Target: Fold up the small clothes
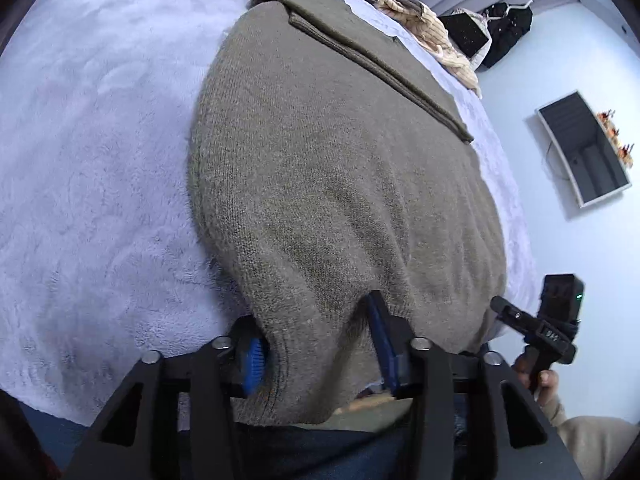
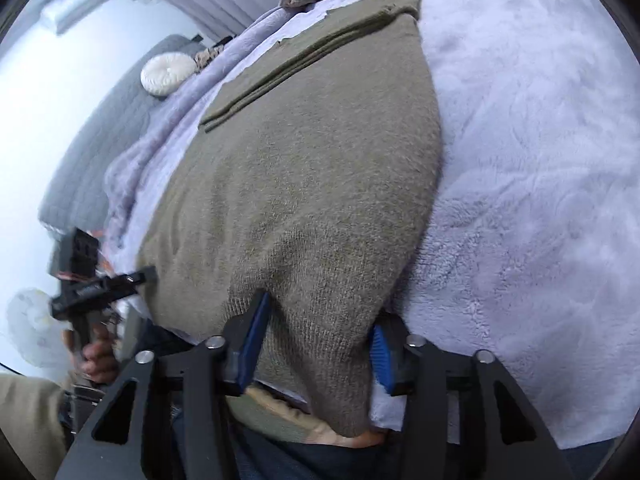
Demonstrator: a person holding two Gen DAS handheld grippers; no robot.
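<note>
An olive-green knitted sweater [image 1: 328, 168] lies flat on a lilac fleece blanket [image 1: 88, 128], with a sleeve folded across its far part. My left gripper [image 1: 316, 340] has its blue-padded fingers [image 1: 380, 336] on either side of the sweater's near hem corner, with knit bunched between them. My right gripper [image 2: 320, 336] stands the same way at the other near corner of the sweater [image 2: 312, 168], its fingers [image 2: 252, 332] wide apart with fabric between. Each gripper shows at the edge of the other's view.
A pile of beige and brown knitwear [image 1: 416, 12] lies at the blanket's far end. A black garment [image 1: 508, 28] and a dark open box [image 1: 584, 148] are on the white floor. A grey bed with a round white cushion [image 2: 168, 72] stands beside it.
</note>
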